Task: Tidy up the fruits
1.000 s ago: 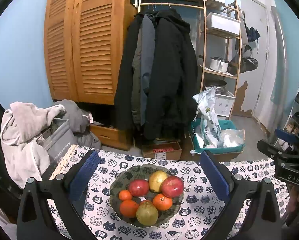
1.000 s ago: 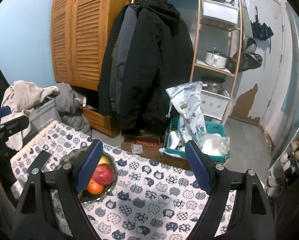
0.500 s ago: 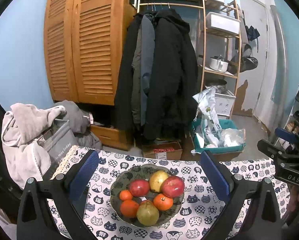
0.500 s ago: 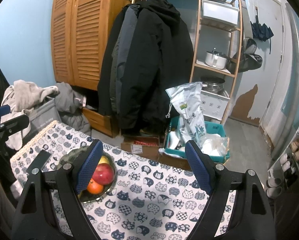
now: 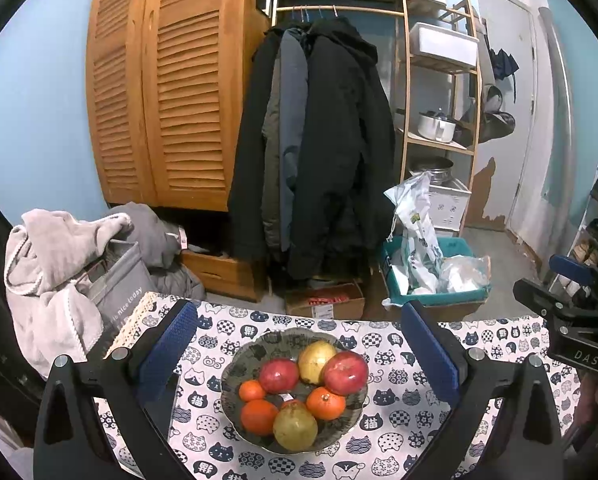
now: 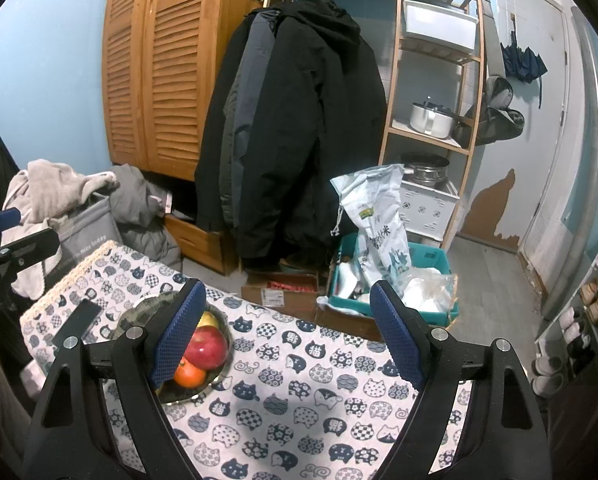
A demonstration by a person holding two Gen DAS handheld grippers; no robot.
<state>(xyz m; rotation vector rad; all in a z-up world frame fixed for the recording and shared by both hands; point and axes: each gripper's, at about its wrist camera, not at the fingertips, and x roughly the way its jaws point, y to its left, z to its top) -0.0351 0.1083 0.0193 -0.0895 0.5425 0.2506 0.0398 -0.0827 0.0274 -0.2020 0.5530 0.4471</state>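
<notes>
fruit: red apples, oranges, yellow-green pears piled in grey patterned ceramic bowl (image 5: 235, 376) on cat-print worktop (image 6: 319, 400)
left hand-held gripper (image 5: 297, 346): I see it open, empty, hovering over the bowl
right hand-held gripper (image 6: 287, 330): open, empty, beside the bowl
risk: round fruit heaped; I nudge one, neighbours roll off

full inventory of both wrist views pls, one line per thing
bowl: 1, dark patterned, on the table, holds all the fruit
apples: 2, red, back of bowl
pears: 2, yellow-green, one front, one back
oranges: 3, orange, front and left of bowl
tablecloth: 1, white with blue cats, covers table
coats: several, black and grey, hanging on a rail
wardrobe: 1, wooden, louvred doors, left
shelf rack: 1, wooden, holds pots and bins
crate: 1, teal, on the floor, full of bags
clothes pile: grey and beige, left of table
left gripper: open, empty, framing the bowl
right gripper: open, empty, over the tablecloth
</notes>
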